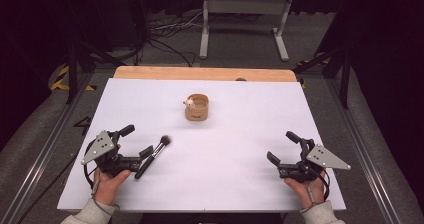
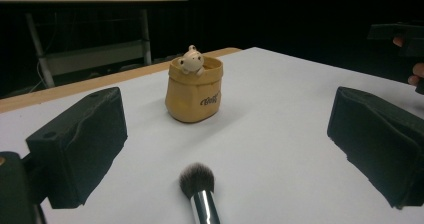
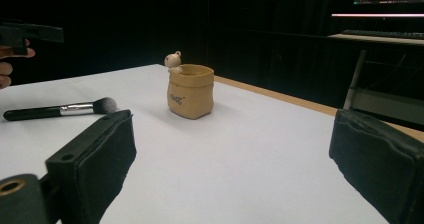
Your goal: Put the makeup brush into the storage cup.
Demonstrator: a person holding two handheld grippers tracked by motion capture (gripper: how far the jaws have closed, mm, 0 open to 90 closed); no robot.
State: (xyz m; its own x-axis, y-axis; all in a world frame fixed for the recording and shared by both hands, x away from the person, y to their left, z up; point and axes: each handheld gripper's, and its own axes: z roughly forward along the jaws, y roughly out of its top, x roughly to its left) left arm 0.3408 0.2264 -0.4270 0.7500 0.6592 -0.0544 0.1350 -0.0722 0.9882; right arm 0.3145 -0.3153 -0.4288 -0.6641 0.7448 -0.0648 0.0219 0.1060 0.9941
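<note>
- The left gripper rests near the front left of the white table, held by the person's left hand; its jaws stand wide apart and clamp nothing.
- A makeup brush lies flat on the table between those jaws, black handle toward the hand, dark bristle head pointing up the table toward the pot.
- In the left gripper view the brush head and silver ferrule lie low in the middle, the two black jaws well clear on either side.
- A small tan pot shaped like a sack stands upright near the table's middle, well apart from both grippers; a little bear figure peeks over its rim.
- The right gripper sits near the front right, held by the right hand, jaws spread and empty.
- In the right gripper view the brush lies to the left of the pot, not touching it.
</note>
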